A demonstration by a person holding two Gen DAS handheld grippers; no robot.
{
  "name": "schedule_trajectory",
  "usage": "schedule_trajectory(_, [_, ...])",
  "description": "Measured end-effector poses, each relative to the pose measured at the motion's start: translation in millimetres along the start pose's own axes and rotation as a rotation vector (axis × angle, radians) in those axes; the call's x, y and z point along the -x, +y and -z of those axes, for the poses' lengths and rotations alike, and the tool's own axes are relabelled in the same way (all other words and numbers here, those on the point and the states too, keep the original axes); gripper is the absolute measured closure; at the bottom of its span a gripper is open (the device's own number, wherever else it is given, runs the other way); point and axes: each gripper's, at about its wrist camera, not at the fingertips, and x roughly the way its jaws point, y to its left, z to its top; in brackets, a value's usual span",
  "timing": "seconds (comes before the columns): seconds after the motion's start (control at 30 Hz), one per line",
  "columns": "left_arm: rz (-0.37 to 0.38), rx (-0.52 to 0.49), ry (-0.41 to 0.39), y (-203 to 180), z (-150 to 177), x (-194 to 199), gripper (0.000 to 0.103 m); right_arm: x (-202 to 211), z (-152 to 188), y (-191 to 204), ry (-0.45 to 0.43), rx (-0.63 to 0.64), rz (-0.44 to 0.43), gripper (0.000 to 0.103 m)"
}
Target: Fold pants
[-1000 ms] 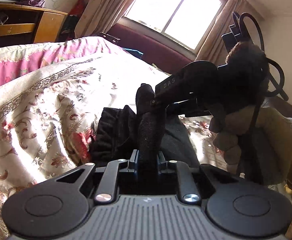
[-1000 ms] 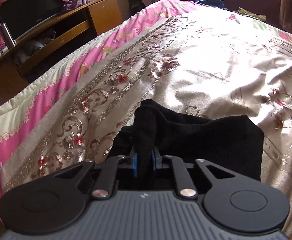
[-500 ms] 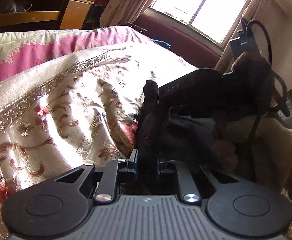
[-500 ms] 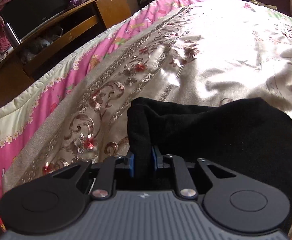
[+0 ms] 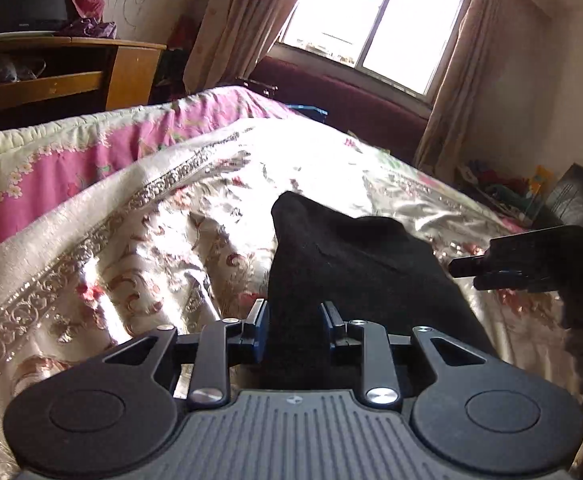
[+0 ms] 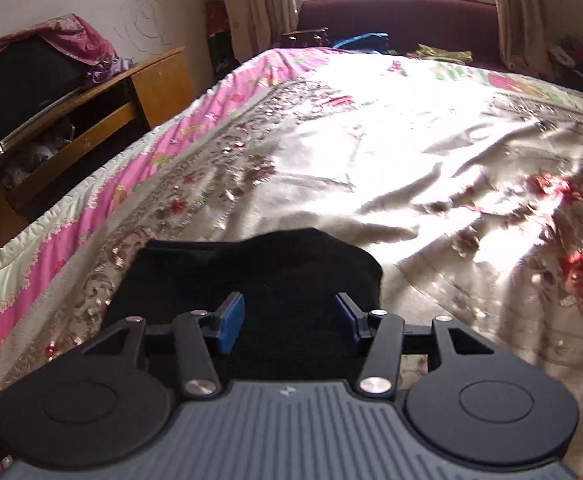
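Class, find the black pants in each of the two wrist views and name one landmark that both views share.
Left wrist: black pants at lower centre, running up from between the gripper fingers.
Right wrist: pants low, just left of centre, on the bedspread.
Shared landmark: the wooden desk at upper left.

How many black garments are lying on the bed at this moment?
1. The black pants lie bunched on the floral bedspread, directly in front of both grippers; the left wrist view shows the same garment. Anything beneath the pile would be hidden.
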Motion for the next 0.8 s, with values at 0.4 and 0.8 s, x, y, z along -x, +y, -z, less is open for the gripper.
schedule_trajectory(0.4, [-0.047,-0.049,0.139,-2.4,-1.3,-30.1,0.058,-34.8,58.7,-65.8,0.196,-0.37,-0.432,0.041])
schedule_trajectory(0.8, [0.061,-0.264,0.219,-103.4,28.0,-32.2,0.068,23.3,87.6,-151.5,0.209,-0.406,-0.441,0.068])
